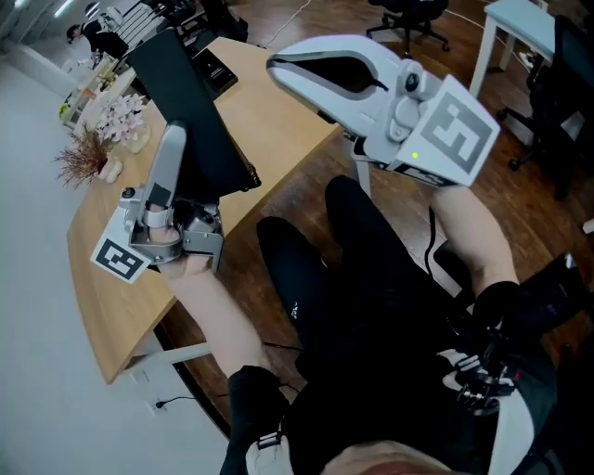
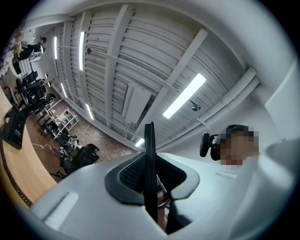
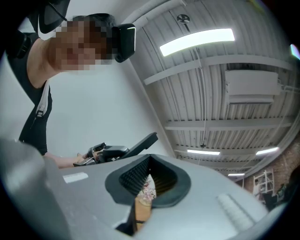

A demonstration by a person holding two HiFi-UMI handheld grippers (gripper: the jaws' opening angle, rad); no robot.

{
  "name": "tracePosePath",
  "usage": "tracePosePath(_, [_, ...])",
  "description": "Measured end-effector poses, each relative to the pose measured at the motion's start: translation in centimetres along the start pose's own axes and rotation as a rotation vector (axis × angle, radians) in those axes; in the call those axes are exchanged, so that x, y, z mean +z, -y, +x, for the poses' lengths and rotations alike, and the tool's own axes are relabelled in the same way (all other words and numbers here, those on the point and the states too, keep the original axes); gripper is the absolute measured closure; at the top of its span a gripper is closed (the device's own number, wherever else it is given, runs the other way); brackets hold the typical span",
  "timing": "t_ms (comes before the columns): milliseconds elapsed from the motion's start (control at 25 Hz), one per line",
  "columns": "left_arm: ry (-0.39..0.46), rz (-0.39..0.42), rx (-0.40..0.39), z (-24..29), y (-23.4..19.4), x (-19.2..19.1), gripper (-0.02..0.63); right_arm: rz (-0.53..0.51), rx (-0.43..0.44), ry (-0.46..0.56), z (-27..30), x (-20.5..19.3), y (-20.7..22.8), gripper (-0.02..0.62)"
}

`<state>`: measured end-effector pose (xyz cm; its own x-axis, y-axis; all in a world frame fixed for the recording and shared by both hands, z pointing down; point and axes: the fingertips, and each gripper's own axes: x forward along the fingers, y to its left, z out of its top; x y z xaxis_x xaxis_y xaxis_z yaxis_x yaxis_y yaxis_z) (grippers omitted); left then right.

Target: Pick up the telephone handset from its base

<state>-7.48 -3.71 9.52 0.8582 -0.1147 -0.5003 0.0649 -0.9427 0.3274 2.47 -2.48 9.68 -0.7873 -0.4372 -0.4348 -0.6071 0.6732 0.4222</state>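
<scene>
I cannot make out a telephone or a handset in any view. My left gripper (image 1: 178,141) is over the wooden table (image 1: 278,121) at the left, shut on a flat black slab (image 1: 195,107) that sticks out past its jaws. In the left gripper view the slab's thin edge (image 2: 150,140) stands upright between the jaws of the left gripper (image 2: 150,157), which points up at the ceiling. My right gripper (image 1: 275,65) is raised over the table's near edge, shut and holding nothing. In its own view the right gripper (image 3: 149,164) shows shut jaws.
A small black device (image 1: 212,70) lies at the far side of the table. Pale flowers (image 1: 119,116) and a dried plant (image 1: 83,158) stand at its left end. The person's legs (image 1: 371,278) are below the grippers. Office chairs (image 1: 413,14) and a white table (image 1: 520,19) stand behind.
</scene>
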Motion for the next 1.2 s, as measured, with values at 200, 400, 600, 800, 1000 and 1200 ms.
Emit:
tracePosePath(200, [0.006, 0.007, 0.019, -0.9, 2.3, -1.0, 0.531, 0.028, 0.011, 0.033, -0.6, 1.1, -2.0, 0.592])
tracePosePath(400, [0.029, 0.004, 0.045, -1.8, 4.4, -2.6, 0.532, 0.059, 0.03, 0.0, -2.0, 1.7, -4.8, 0.592])
tracePosePath(600, [0.041, -0.019, 0.054, -2.1, 6.3, -3.4, 0.531, 0.062, 0.035, 0.001, -3.0, 3.3, -6.6, 0.592])
tracePosePath(800, [0.04, -0.014, 0.062, -1.6, 7.7, -4.0, 0.531, 0.055, 0.042, 0.008, -4.1, 4.8, -7.4, 0.592])
tracePosePath(1000, [0.047, -0.028, 0.049, -1.2, 8.8, -4.2, 0.532, 0.065, 0.033, 0.045, -4.9, 6.6, -7.8, 0.592])
tracePosePath(1200, [0.054, -0.03, 0.05, -1.3, 8.0, -4.2, 0.531, 0.068, 0.009, 0.018, -5.6, 5.3, -7.1, 0.592])
